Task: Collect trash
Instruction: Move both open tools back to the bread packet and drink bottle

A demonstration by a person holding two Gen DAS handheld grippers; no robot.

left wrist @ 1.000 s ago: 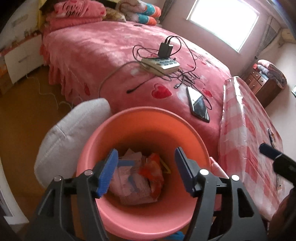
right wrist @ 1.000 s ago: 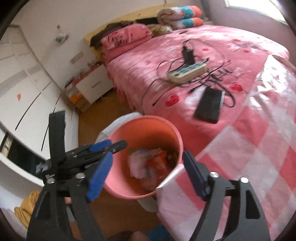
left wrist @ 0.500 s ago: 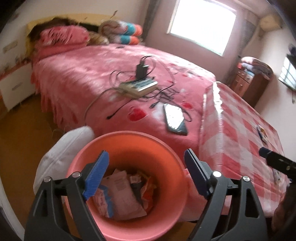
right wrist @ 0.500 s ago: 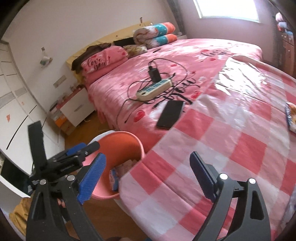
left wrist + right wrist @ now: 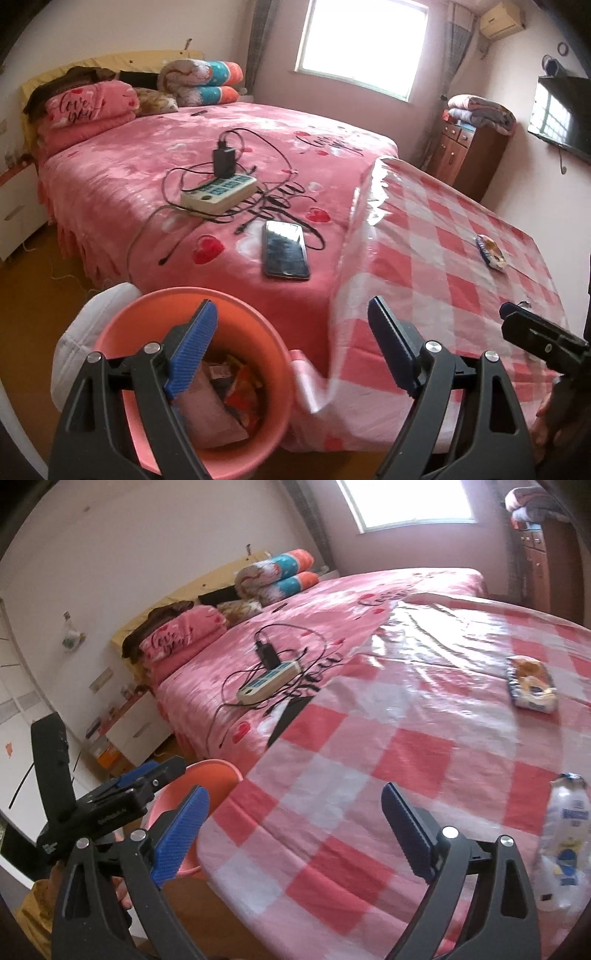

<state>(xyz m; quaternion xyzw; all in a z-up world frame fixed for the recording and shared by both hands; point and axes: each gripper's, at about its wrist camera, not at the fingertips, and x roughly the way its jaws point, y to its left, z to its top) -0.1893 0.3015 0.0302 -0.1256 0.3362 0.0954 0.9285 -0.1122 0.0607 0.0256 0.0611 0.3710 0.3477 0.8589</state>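
A salmon-pink bin (image 5: 192, 384) stands at the table's corner, holding crumpled wrappers (image 5: 225, 398). On the checked table, a snack packet (image 5: 532, 688) lies flat at 1 o'clock; a clear bottle (image 5: 565, 843) stands at 3 o'clock.

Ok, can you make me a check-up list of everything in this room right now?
Surface: table with checked plastic cloth, glossy and wrinkled, beside the bed.
Job's things: snack wrapper and plastic bottle on the table; pink bin on the floor, trash inside.
Clutter: phone on the bed.
Grippers: left gripper open, above the bin's edge; right gripper open over the table; both hold nothing.
Cables: power strip with charger and tangled black wires on the bed.
Surroundings: window, folded blankets, wooden dresser, wall TV.
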